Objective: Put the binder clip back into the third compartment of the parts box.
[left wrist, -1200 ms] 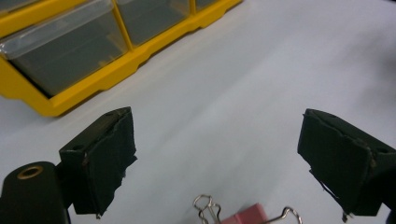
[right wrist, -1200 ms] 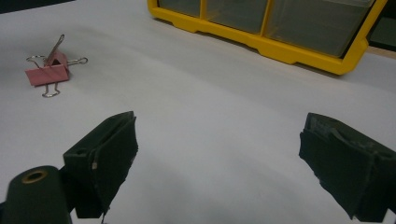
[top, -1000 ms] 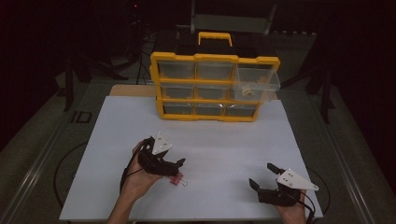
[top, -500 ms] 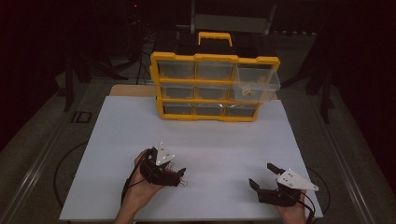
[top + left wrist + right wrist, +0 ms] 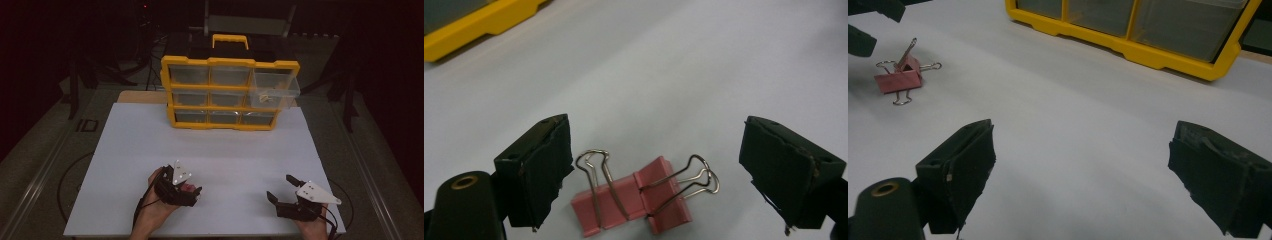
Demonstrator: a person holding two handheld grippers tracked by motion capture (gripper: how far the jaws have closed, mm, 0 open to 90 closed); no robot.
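Left hand-held gripper (image 5: 659, 175) gapes wide, gripping nothing, jaws straddling the pink clips (image 5: 634, 200) lying on the bench (image 5: 225, 150). Right hand-held gripper (image 5: 1088, 175) open, empty, idle. Step appears to be pickup; next: close squarely across the clips.

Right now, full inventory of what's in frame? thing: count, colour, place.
binder clips: two, pink with wire handles, lying touching on the board between the left gripper's open jaws
drawer organiser: one, yellow frame, clear drawers, black-and-yellow handle, far edge of board
top-right drawer: one, clear, pulled out, small item inside, too small to identify
board: one, white, covering the table
left gripper: one, black, near left, open
right gripper: one, black, near right, open, nothing between jaws
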